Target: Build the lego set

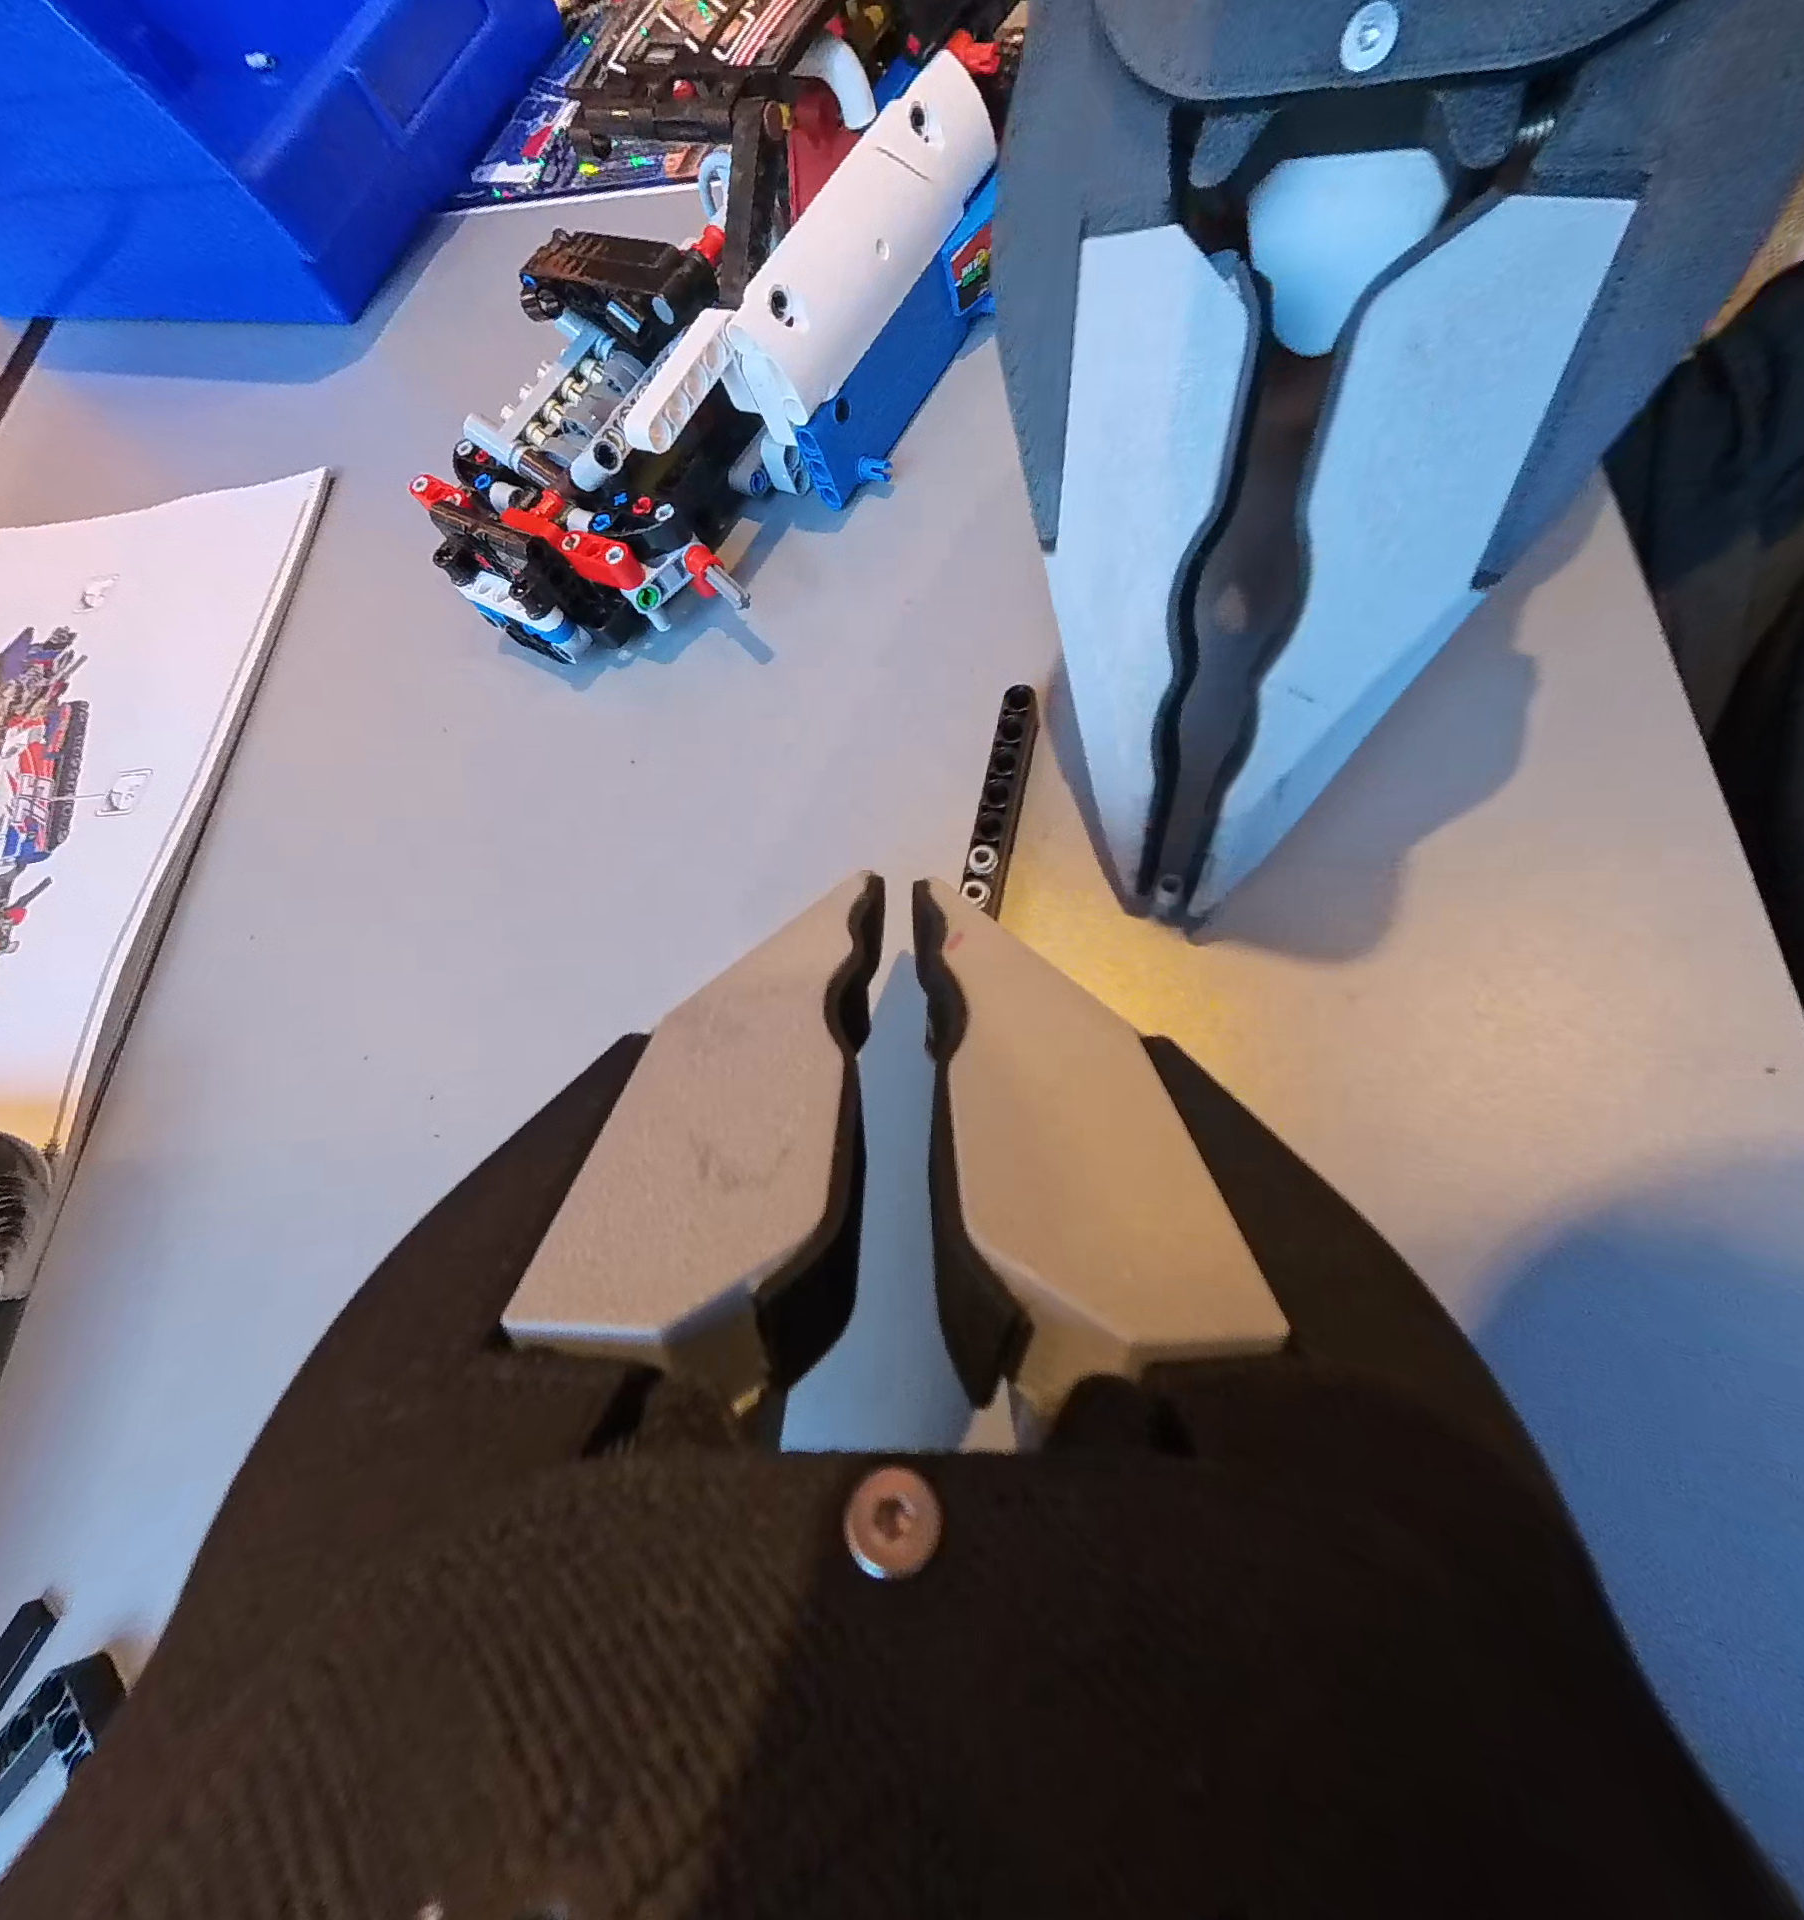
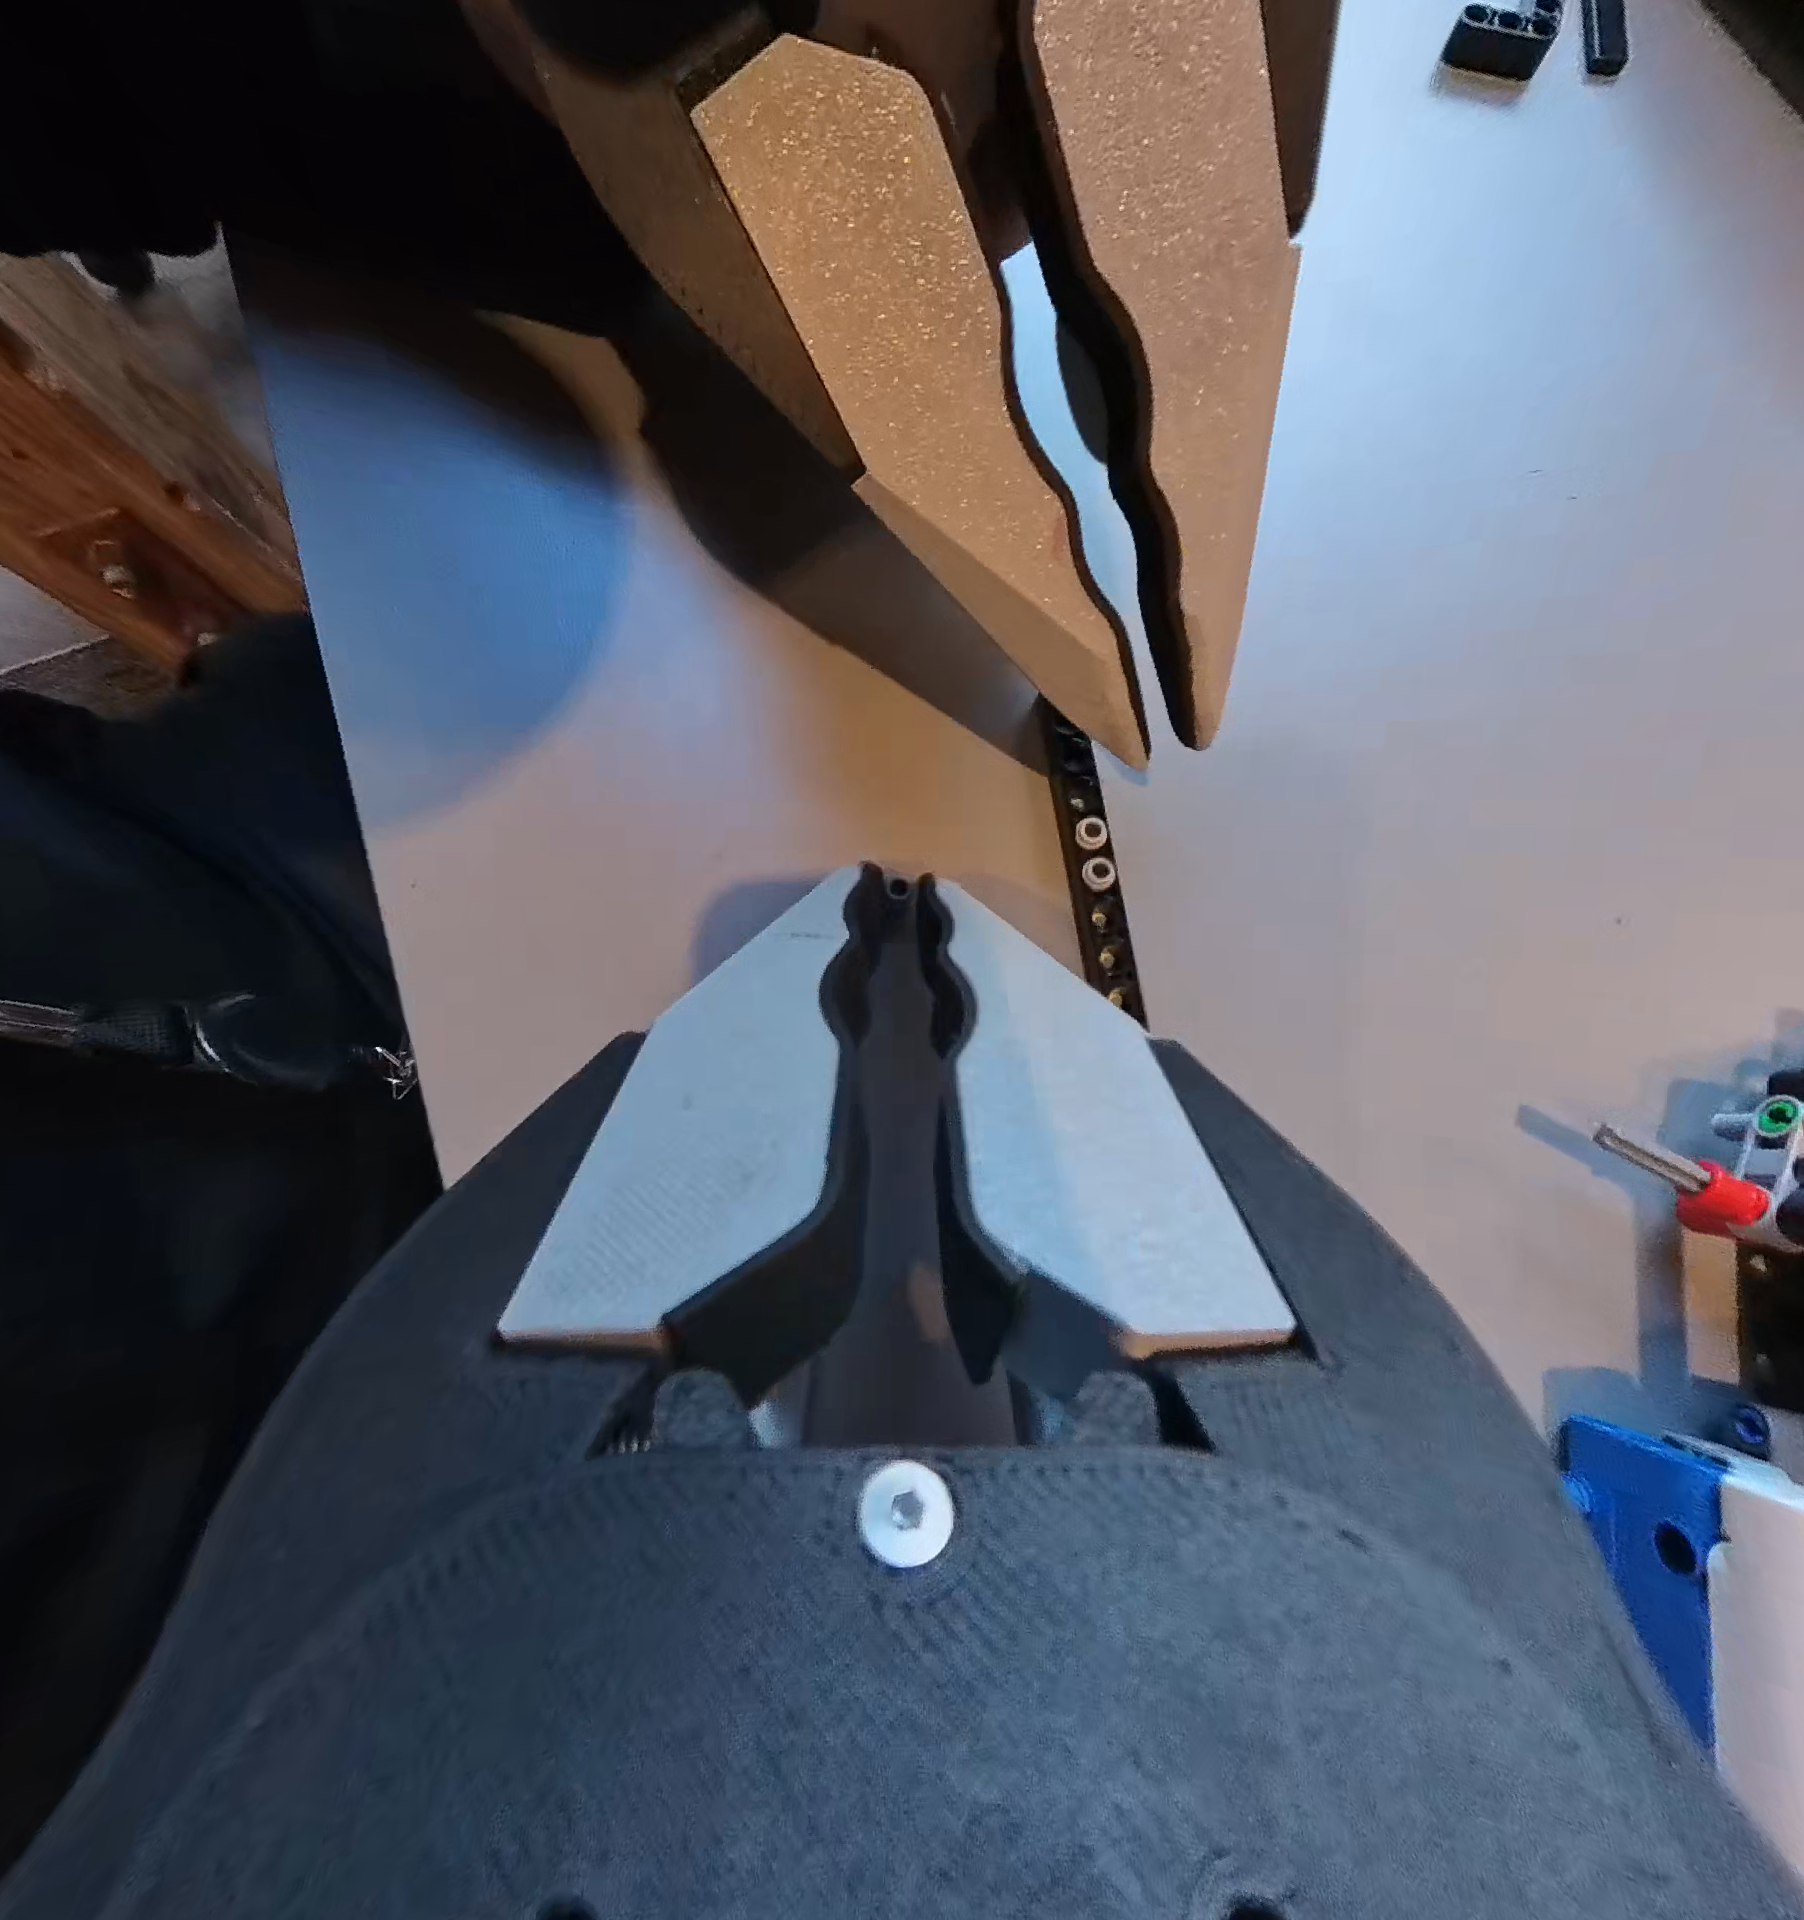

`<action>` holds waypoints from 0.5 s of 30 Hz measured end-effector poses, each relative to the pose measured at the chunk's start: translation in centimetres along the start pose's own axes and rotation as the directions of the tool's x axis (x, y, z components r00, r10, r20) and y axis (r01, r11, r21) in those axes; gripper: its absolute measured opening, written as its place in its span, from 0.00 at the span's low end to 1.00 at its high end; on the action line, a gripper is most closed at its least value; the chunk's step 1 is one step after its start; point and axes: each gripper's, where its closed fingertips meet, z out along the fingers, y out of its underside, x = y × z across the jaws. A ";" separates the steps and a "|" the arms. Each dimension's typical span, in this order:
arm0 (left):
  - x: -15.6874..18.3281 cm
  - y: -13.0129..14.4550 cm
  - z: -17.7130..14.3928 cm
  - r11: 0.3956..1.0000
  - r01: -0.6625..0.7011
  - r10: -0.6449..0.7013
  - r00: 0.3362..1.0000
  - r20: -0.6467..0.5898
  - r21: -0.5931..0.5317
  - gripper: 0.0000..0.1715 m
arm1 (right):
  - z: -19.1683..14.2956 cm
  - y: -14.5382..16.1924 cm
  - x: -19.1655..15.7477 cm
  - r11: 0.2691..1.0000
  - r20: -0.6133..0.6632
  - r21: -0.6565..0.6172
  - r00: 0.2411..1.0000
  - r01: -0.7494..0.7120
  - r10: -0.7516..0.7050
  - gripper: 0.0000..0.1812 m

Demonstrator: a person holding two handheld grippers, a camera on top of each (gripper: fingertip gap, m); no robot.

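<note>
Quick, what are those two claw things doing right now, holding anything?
Left gripper: slightly open, empty, beside the black beam.
Right gripper: closed on a small black pin.

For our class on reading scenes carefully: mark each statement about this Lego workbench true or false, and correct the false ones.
1. The right gripper pinches a small black pin at its tips. True.
2. The black beam lies flat on the table. True.
3. The left gripper holds the black beam. False: its fingers are nearly closed on nothing, with the beam lying beside its tip.
4. The part-built model is held off the table. False: it rests on the table, untouched.
5. An open instruction booklet lies left of the model in the left wrist view. True.
</note>
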 end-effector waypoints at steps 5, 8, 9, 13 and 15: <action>0.0 -0.1 -0.1 1.000 -0.003 0.003 1.000 0.000 0.005 0.01 | -0.2 -0.2 0.5 0.998 0.021 0.020 0.998 -0.059 0.058 0.02; 0.3 -0.9 -0.3 0.999 -0.023 0.023 1.000 -0.005 0.047 0.03 | -1.9 -1.7 2.0 0.961 0.075 0.138 0.970 -0.239 0.231 0.01; 0.4 -1.3 -0.4 0.997 -0.030 0.030 1.000 0.001 0.069 0.04 | -2.7 -2.5 2.4 0.924 0.135 0.196 0.942 -0.329 0.307 0.01; 0.2 -3.1 -0.9 0.988 -0.044 0.038 0.998 0.049 0.145 0.08 | -4.7 -4.4 3.7 0.760 0.351 0.310 0.812 -0.571 0.466 0.01; 0.5 -3.8 -0.9 0.983 -0.021 0.015 0.999 0.031 0.182 0.10 | -4.5 -4.4 3.9 0.740 0.361 0.317 0.797 -0.593 0.484 0.01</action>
